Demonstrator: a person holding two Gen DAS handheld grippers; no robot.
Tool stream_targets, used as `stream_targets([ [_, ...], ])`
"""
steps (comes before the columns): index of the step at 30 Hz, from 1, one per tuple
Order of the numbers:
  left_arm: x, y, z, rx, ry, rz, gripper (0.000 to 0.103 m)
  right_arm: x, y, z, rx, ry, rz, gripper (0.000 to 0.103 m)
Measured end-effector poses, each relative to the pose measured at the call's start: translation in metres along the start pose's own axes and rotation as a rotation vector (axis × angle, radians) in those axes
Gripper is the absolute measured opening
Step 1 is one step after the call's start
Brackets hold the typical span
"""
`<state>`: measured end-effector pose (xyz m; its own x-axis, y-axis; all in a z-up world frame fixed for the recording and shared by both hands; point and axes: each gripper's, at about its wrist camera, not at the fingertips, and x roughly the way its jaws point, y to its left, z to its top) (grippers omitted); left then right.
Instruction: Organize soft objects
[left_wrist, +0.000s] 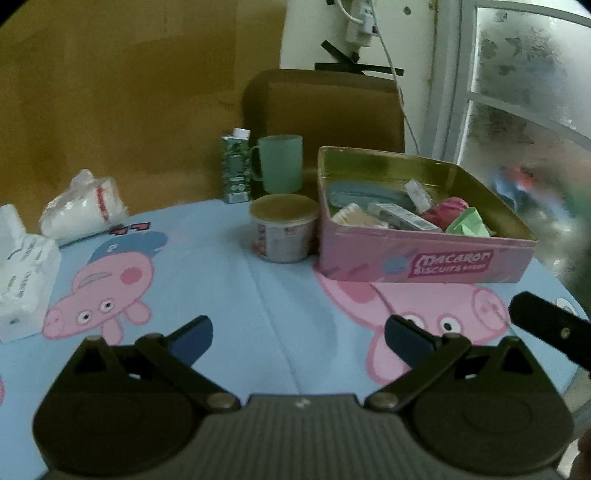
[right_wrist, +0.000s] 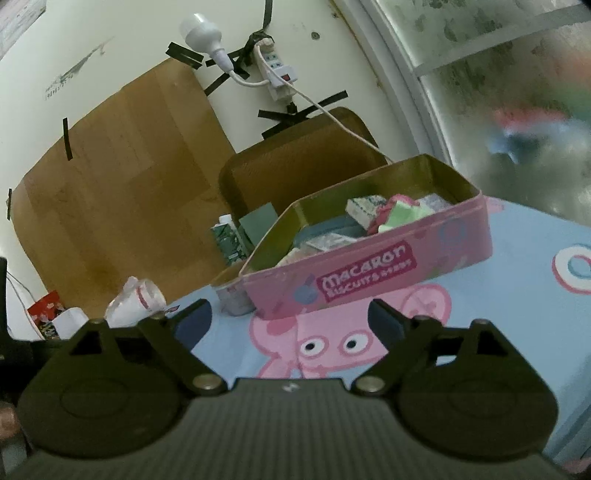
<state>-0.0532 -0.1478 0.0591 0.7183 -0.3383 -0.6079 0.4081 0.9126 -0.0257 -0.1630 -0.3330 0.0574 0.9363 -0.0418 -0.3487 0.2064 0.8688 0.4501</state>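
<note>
Left gripper (left_wrist: 297, 341): jaws wide, nothing between them, above the tabletop (left_wrist: 229, 295).
Right gripper (right_wrist: 291, 319): jaws wide, empty.
Tissue packs (left_wrist: 26, 273): still outside, left edge.
Pink tin (left_wrist: 424, 264): already holds several soft items.

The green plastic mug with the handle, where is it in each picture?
Left wrist view: the green plastic mug stands upright at centre top of the table, behind the round foil-lidded tub, left of the pink Macaron biscuit tin.
Right wrist view: only a green sliver shows behind the tin's left corner.
Shared landmark: the pink Macaron biscuit tin.
</note>
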Motion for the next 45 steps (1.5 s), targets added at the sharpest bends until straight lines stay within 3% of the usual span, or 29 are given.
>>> stream_targets([
  [11,-0.011,0.015,-0.009,0.008,-0.026,0.02,0.103,-0.002,0.02,-0.006,-0.035,0.019,0.02,0.096],
  [24,-0.002,0.023,-0.012,0.047,-0.056,0.017,0.103,0.013,0.027,-0.009,-0.071,0.032,-0.014,0.097],
  [36,0.03,0.04,-0.008,0.067,-0.077,-0.001,0.103,0.043,0.033,-0.015,-0.112,0.074,-0.108,0.097],
  [45,0.055,0.042,0.0,0.129,-0.106,-0.058,0.103,0.053,0.04,-0.017,-0.111,0.085,-0.206,0.097],
])
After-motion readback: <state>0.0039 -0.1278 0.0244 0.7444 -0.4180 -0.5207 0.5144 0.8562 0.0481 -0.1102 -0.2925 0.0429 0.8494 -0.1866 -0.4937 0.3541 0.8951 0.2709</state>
